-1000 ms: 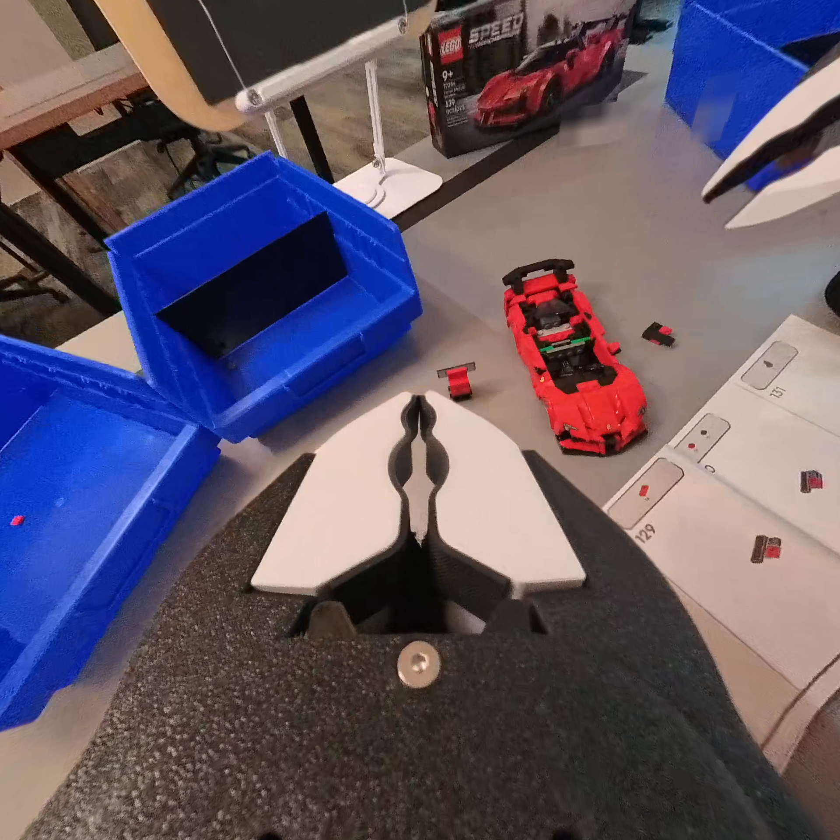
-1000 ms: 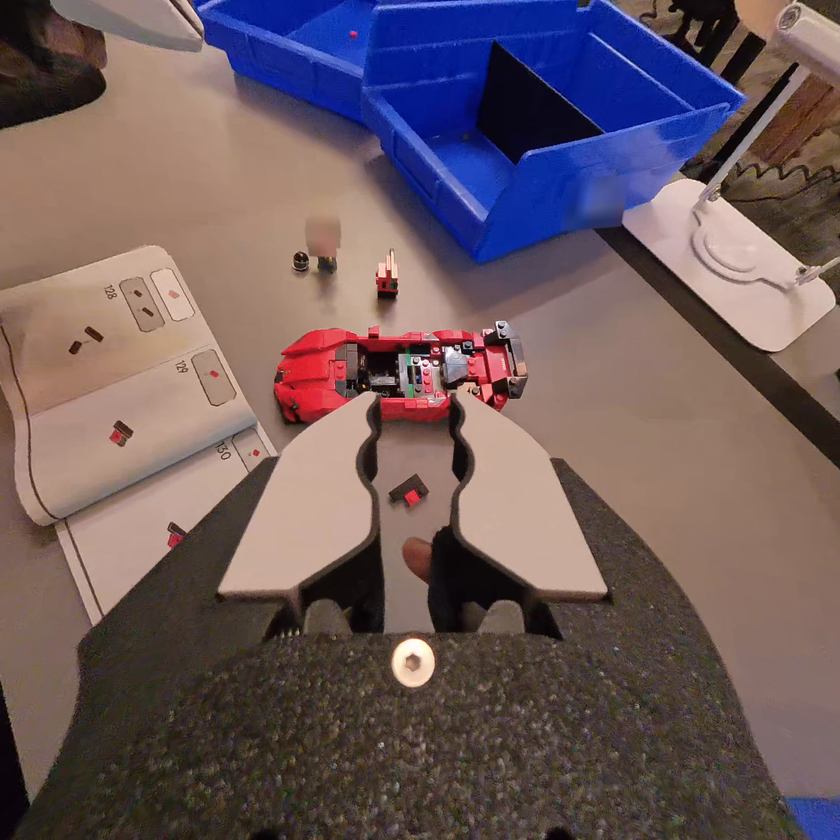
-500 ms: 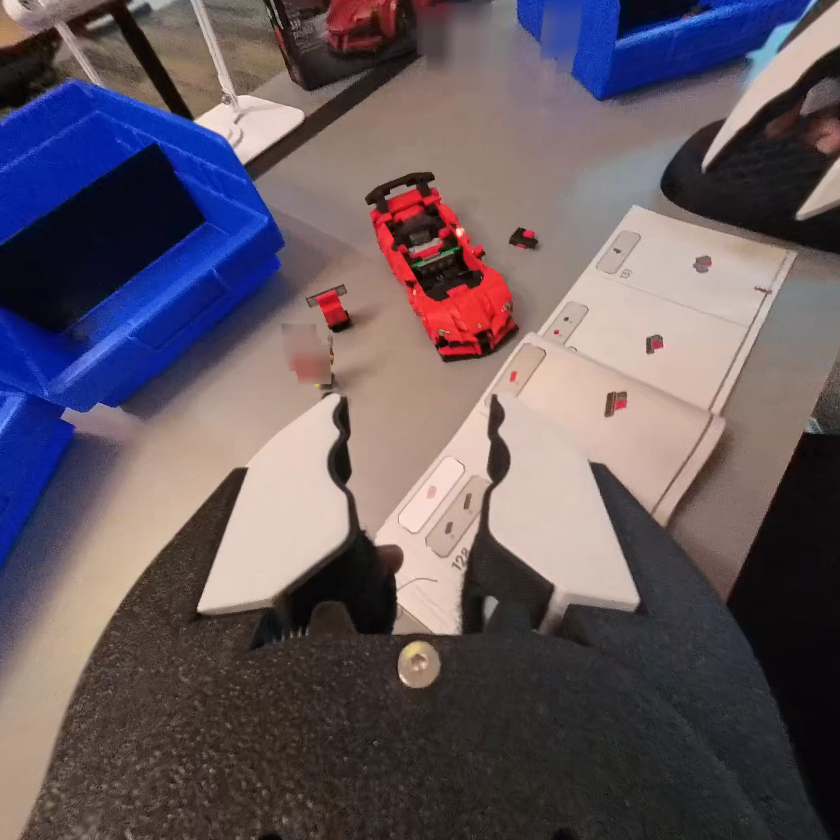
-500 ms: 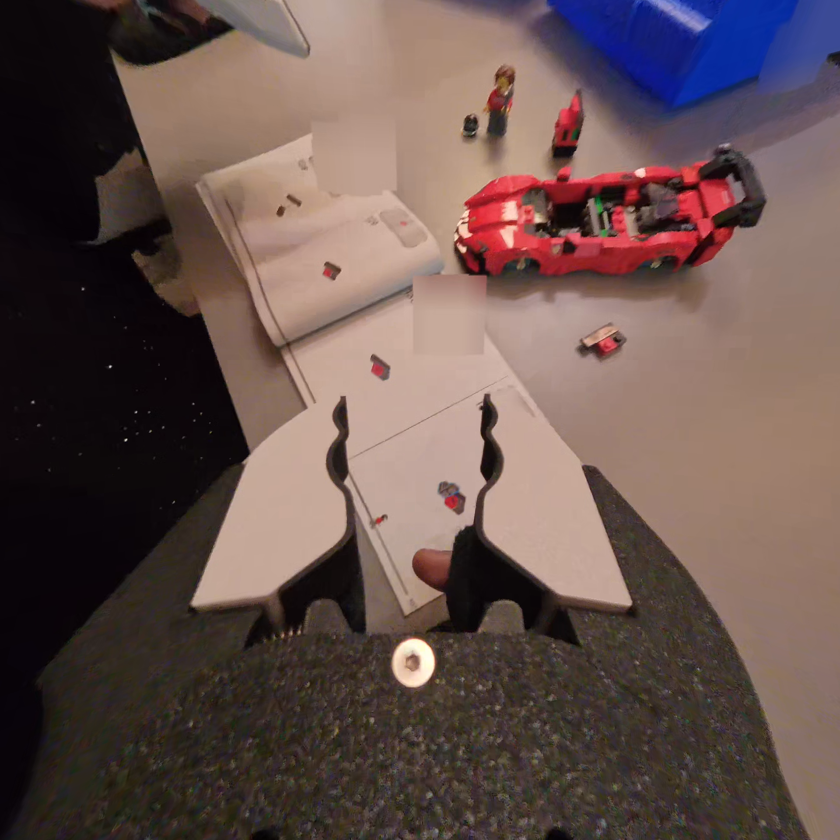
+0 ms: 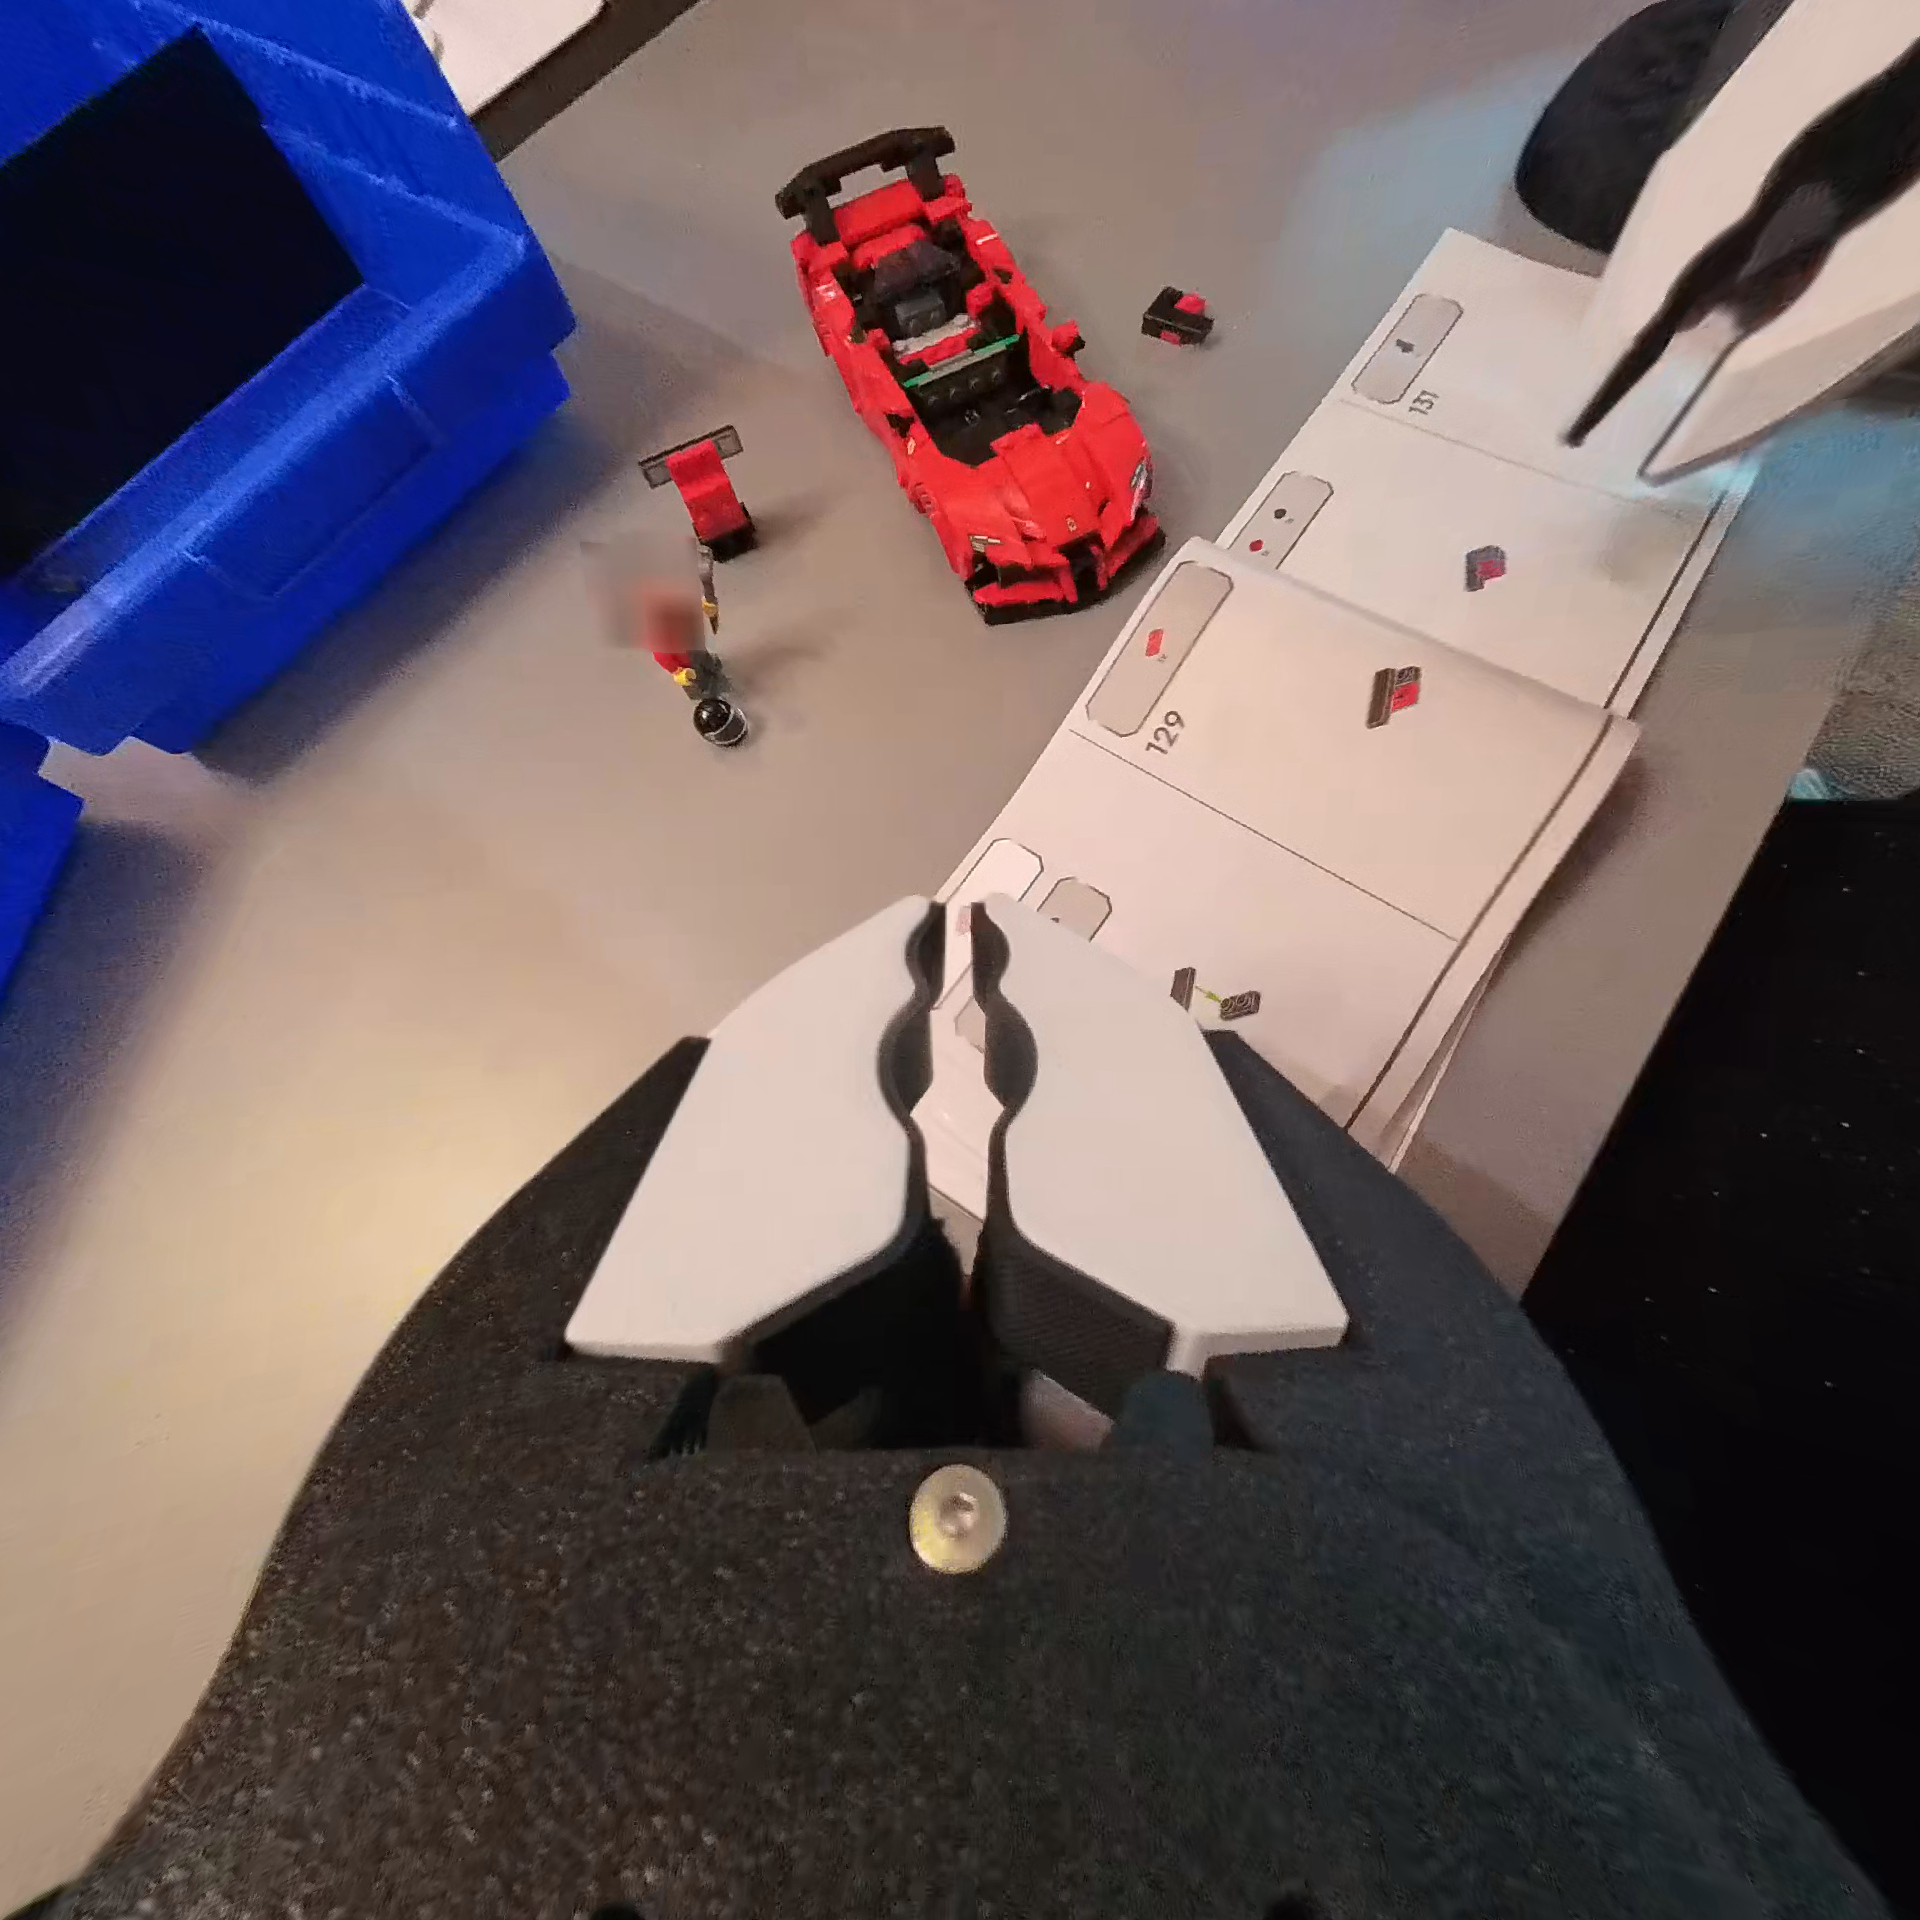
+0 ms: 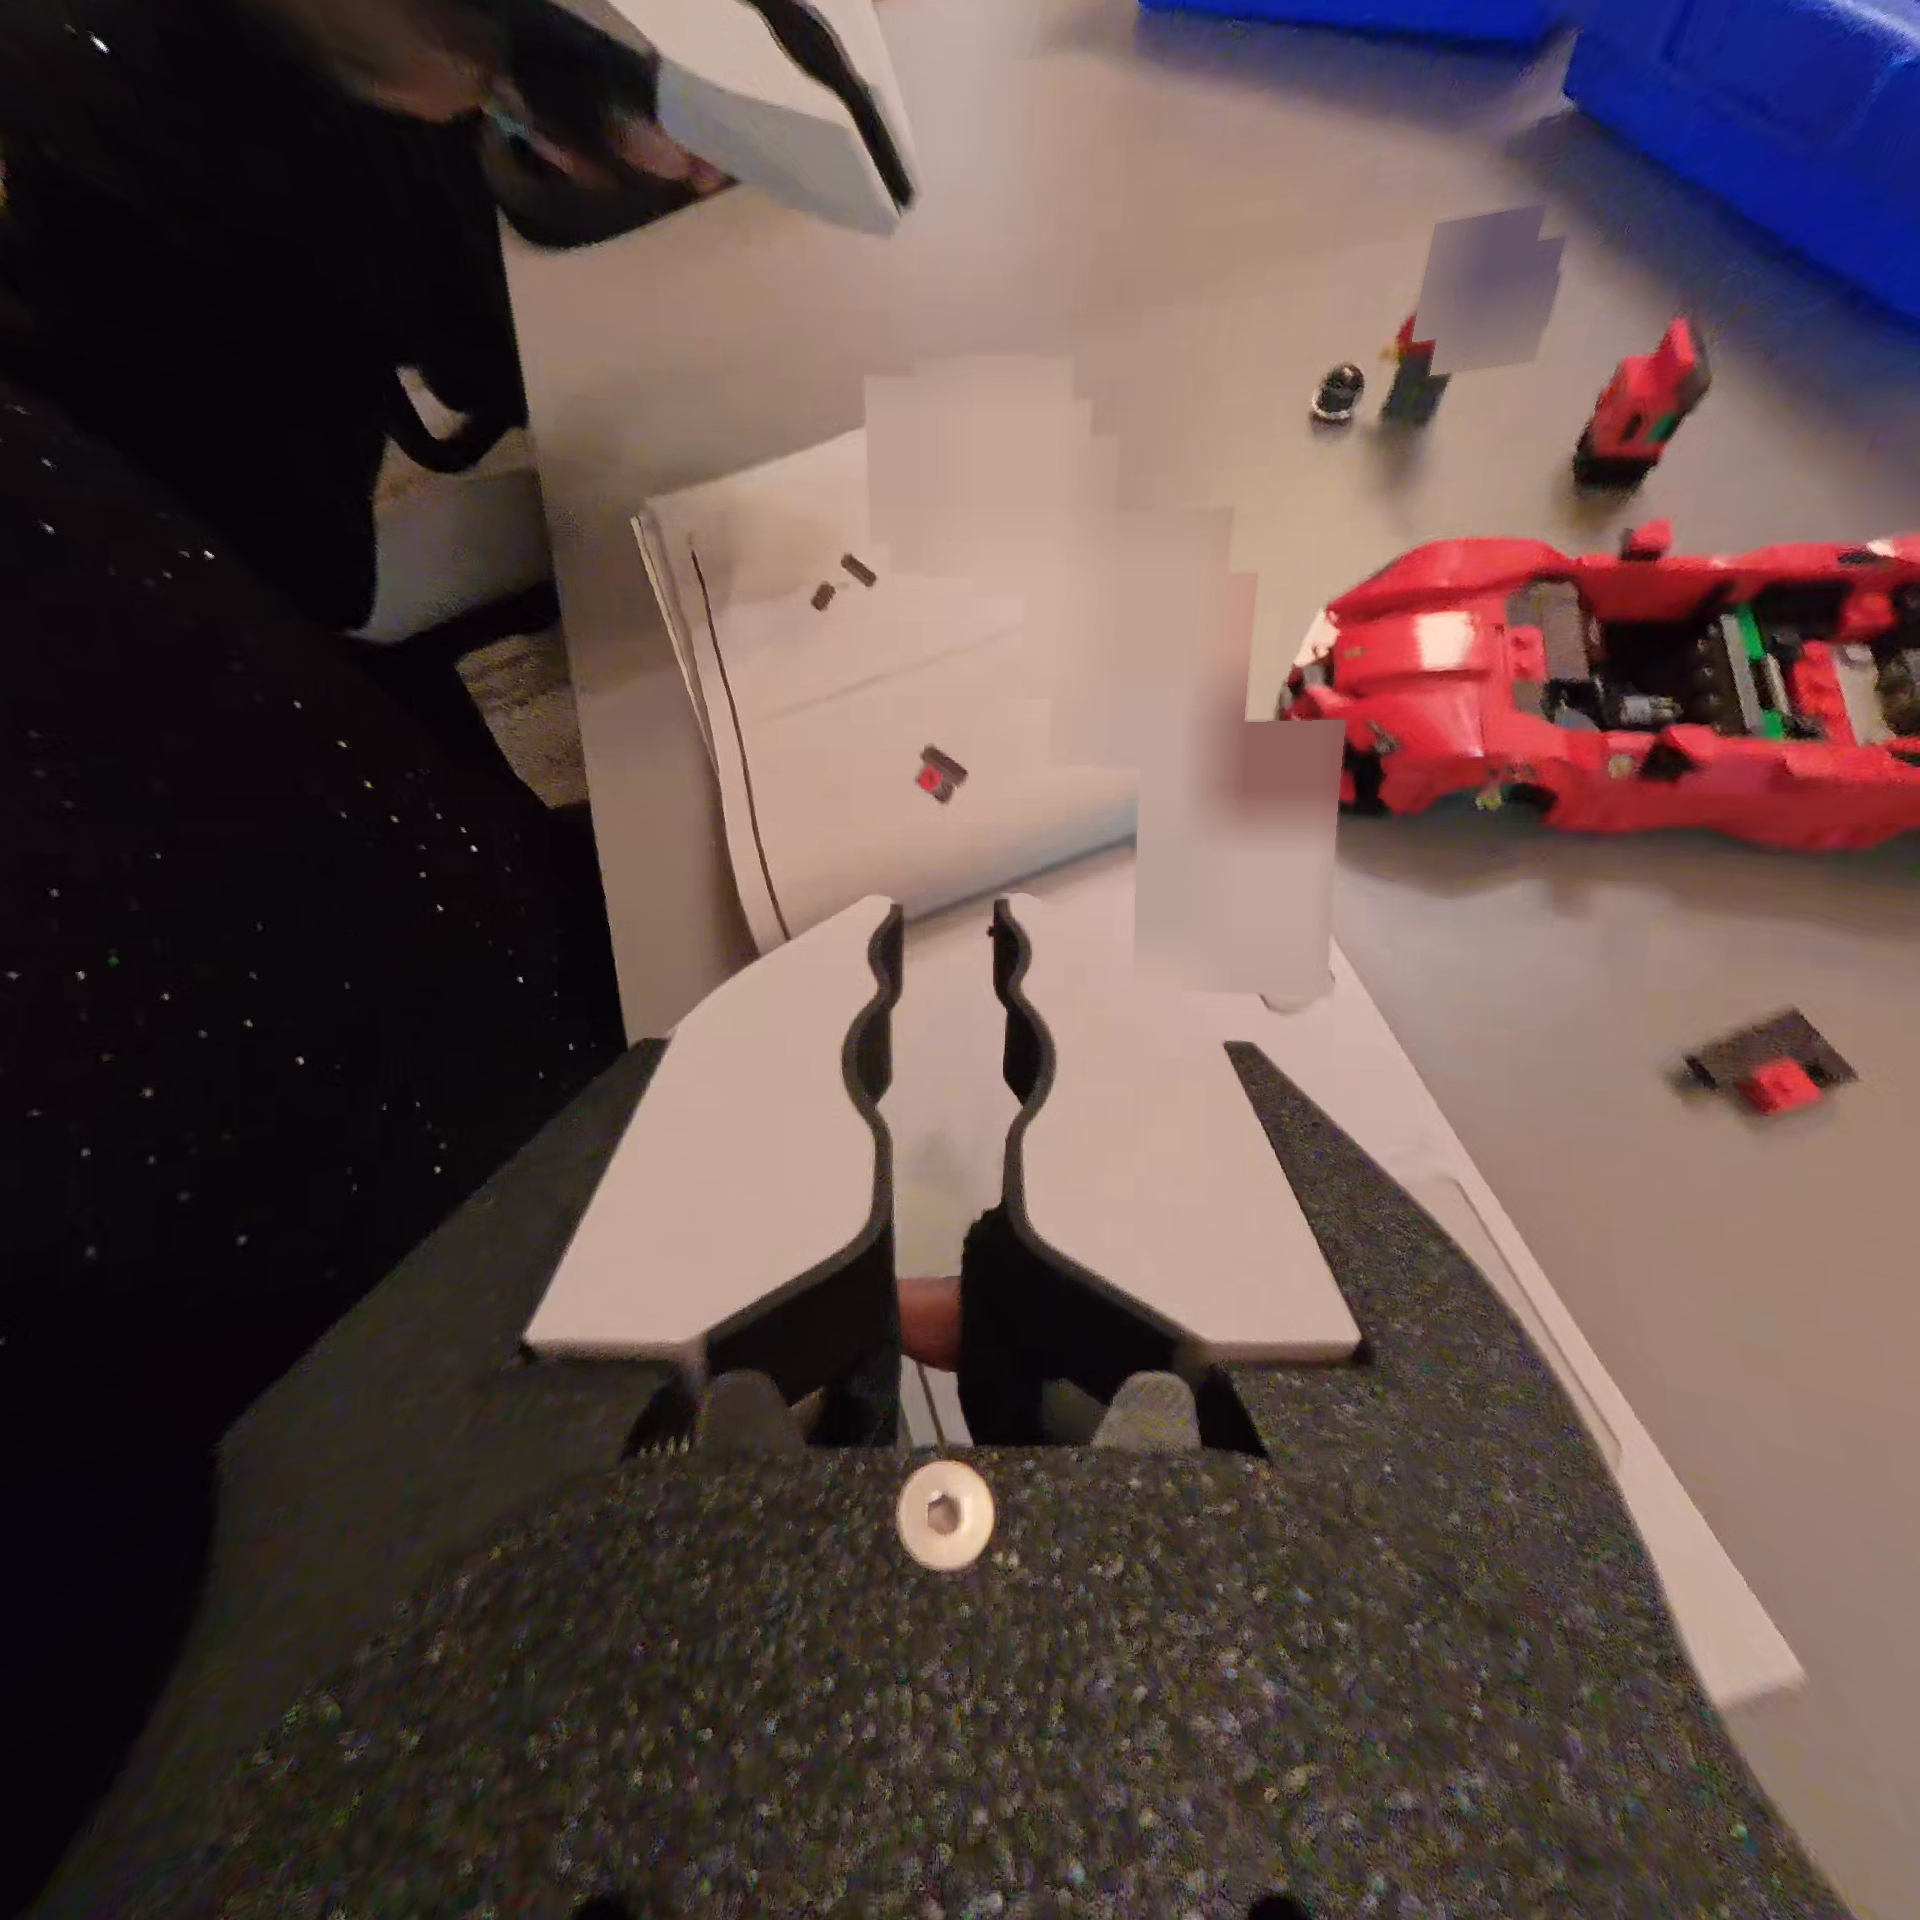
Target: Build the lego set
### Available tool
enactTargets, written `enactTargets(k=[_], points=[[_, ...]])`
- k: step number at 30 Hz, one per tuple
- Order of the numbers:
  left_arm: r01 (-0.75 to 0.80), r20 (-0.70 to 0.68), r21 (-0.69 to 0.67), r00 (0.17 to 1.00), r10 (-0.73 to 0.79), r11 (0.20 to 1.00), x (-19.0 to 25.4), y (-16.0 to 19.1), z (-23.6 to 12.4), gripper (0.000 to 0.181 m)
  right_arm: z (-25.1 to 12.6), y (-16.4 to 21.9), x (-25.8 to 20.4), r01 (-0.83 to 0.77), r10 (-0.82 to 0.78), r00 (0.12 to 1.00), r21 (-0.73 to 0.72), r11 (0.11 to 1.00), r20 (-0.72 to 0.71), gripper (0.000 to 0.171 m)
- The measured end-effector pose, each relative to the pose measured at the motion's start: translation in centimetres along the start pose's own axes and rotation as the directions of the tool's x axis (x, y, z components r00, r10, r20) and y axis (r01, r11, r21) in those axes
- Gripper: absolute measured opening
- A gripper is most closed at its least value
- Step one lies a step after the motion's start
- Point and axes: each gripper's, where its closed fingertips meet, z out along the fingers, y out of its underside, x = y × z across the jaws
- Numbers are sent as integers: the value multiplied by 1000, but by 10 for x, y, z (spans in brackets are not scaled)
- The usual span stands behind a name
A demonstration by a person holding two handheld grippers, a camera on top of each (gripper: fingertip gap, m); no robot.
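Note:
A red lego car (image 5: pixel 977 395) sits on the grey table; it also shows in the right wrist view (image 6: pixel 1610 707). A small black and red piece (image 5: pixel 1174 317) lies beside it, loose on the table (image 6: pixel 1766 1070). The open instruction booklet (image 5: pixel 1351 810) lies near the table's edge (image 6: pixel 883 727). My left gripper (image 5: pixel 956 914) hovers over the booklet's near corner, jaws almost closed with a slim gap and nothing between them. My right gripper (image 6: pixel 945 914) is over the booklet too, jaws narrowly open and empty. Each gripper shows in the other's view, the right (image 5: pixel 1610 436) and the left (image 6: pixel 894 197).
A small red and black sub-assembly (image 5: pixel 707 488), a minifigure (image 5: pixel 691 665) and a black helmet (image 5: pixel 719 722) stand left of the car. A blue bin (image 5: pixel 260 364) is at the far left. The table's edge runs just past the booklet, with darkness beyond. About 20 centimeters separates my left fingertips from my right. About 15 centimeters separates my right fingertips from the red lego car (image 5: pixel 977 395). It turns up in the right wrist view (image 6: pixel 1663 687) as well.
Both grippers swung from the car area over to the booklet. Both opened wide half a second ago and have since narrowed, the left nearly to closed. Nothing was picked up.

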Motion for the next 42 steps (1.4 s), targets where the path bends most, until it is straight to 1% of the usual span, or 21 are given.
enactTargets(k=[3,6,8,11,12,15,16,17,18,19,21,23,25,26,28,30,32,34,36,38,42], points=[[8,-34,14,999,-7,1000,2,-5,7,4,26,-11,-2,49,-49,999,15,999,10,17],[-19,-81,1,997,19,1000,8,-5,14,5,47,-3,1,58,-57,998,-46,997,21,19],[-31,-82,-11,996,30,999,7,-4,18,6,56,10,3,71,-68,997,-121,990,25,19],[-40,-103,12,994,41,999,11,-10,25,8,60,10,6,115,-116,993,-111,987,0,19],[-45,-100,9,994,45,999,10,-11,28,8,62,9,5,116,-117,993,-106,988,-3,18],[-71,-18,-28,997,71,997,-7,-10,32,9,66,9,6,130,-134,991,-116,985,-19,16],[-74,-14,-21,997,74,997,-10,-12,33,9,66,9,4,150,-152,988,-121,981,-6,19],[-67,-32,-2,997,67,998,-9,-17,34,8,63,8,3,168,-169,986,-135,977,4,25],[-55,-63,22,996,56,998,-5,-23,36,8,56,5,10,164,-171,985,-145,976,-37,31],[-49,-103,45,993,54,998,3,-29,38,7,45,1,18,154,-166,983,-137,978,-80,31],[-63,-189,84,979,78,994,23,-40,44,6,18,2,27,87,-100,990,-124,988,-102,26],[-96,-254,93,960,117,991,44,-45,54,7,-5,22,36,23,-49,992,-209,978,-119,21],[-155,-267,68,949,167,986,58,-44,67,13,-20,44,41,18,-64,986,-288,957,-153,12],[-189,-257,45,947,195,981,61,-41,72,13,-25,52,42,18,-72,984,-314,949,-162,7],[-233,-254,13,940,229,972,67,-37,78,11,-29,61,41,0,-57,984,-326,945,-166,7],[-213,-293,31,932,213,977,76,-40,79,9,-31,61,40,-12,-42,984,-302,953,-173,11],[-183,-339,68,920,195,981,85,-47,78,8,-31,60,41,-8,-43,984,-287,958,-173,12],[-188,-327,71,923,201,980,83,-51,79,3,-28,65,42,-10,-45,984,-306,952,-172,11],[-220,-239,16,946,217,975,62,-45,80,0,-25,73,45,-8,-60,981,-353,936,-183,11],[-200,-163,-20,967,194,980,36,-39,74,0,-24,74,45,-11,-65,978,-358,934,-197,10],[-108,-179,33,977,112,994,21,-41,60,0,-24,74,45,-15,-61,980,-380,925,-188,10]])
